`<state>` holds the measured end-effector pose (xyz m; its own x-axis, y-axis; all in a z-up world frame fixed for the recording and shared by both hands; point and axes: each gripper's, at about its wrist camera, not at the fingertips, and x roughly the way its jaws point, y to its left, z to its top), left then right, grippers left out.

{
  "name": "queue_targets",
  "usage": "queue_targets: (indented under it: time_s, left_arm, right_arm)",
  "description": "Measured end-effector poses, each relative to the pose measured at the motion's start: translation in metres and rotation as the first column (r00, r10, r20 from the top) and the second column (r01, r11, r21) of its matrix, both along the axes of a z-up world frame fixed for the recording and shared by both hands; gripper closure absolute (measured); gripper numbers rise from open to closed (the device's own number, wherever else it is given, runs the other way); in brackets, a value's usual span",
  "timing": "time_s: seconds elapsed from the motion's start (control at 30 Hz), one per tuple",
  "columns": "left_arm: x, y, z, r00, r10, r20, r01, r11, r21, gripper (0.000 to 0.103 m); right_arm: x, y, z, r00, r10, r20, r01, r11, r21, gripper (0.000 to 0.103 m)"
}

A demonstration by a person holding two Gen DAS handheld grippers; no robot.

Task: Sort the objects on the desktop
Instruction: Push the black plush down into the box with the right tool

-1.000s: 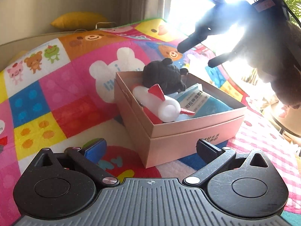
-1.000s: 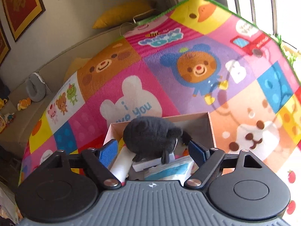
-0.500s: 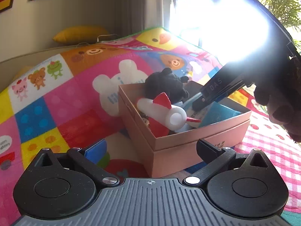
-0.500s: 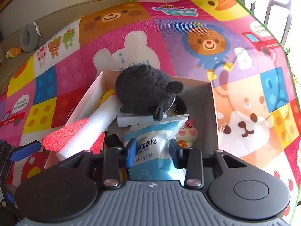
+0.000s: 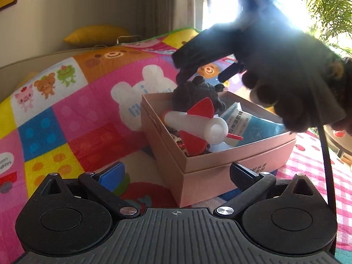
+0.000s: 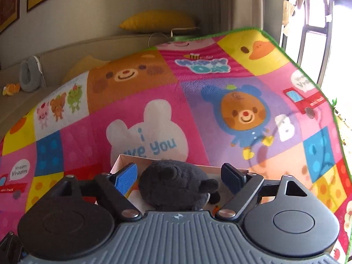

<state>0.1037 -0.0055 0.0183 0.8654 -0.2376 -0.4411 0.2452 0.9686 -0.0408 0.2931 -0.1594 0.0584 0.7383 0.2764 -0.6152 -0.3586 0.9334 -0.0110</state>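
Observation:
An open pink box (image 5: 220, 167) sits on the mat just beyond my left gripper (image 5: 177, 171), which is open with nothing between its fingers. The box holds a black plush toy (image 5: 193, 94), a white foam rocket with red fins (image 5: 198, 125) and a blue packet (image 5: 253, 127). My right gripper (image 5: 204, 72) hovers over the box's far end, held by a dark-gloved hand (image 5: 297, 92). In the right wrist view the right gripper (image 6: 179, 176) has its jaws opening. The plush (image 6: 176, 189) lies below and between the fingers, and neither pad presses on it.
A bright cartoon play mat (image 6: 154, 114) covers the surface, with a red checked cloth (image 5: 308, 165) to the right. A yellow cushion (image 6: 158, 22) and a grey neck pillow (image 6: 29, 74) lie on the bench behind. A black cable (image 5: 327, 165) hangs at the right.
Half a second ago the right gripper was narrowed low over the blue packet. It has since widened and pulled up and back over the plush. The left gripper has held still.

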Motion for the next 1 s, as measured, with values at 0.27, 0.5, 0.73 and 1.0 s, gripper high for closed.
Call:
queue_targets:
  time_s: [0.27, 0.5, 0.73, 1.0]
  left_arm:
    - [0.000, 0.004, 0.001, 1.000, -0.007, -0.002, 0.007, 1.000, -0.029, 0.000]
    - [-0.001, 0.005, 0.000, 1.000, 0.000, 0.004, 0.001, 1.000, -0.025, 0.000]
    - [-0.016, 0.014, 0.019, 0.999, -0.020, 0.033, 0.021, 0.999, -0.032, 0.000]
    - [0.016, 0.000, 0.044, 0.994, 0.079, 0.075, -0.081, 0.996, 0.030, 0.000]
  right_arm:
    - [0.018, -0.003, -0.018, 0.982, -0.002, -0.191, 0.017, 0.997, 0.074, 0.025]
    - [-0.015, -0.019, -0.013, 0.987, -0.018, -0.161, 0.013, 0.999, -0.032, 0.026]
    - [-0.057, -0.044, 0.020, 0.999, 0.032, -0.030, -0.030, 0.999, 0.044, 0.024]
    - [-0.057, -0.077, 0.009, 0.996, -0.075, -0.044, 0.077, 0.996, 0.055, 0.024]
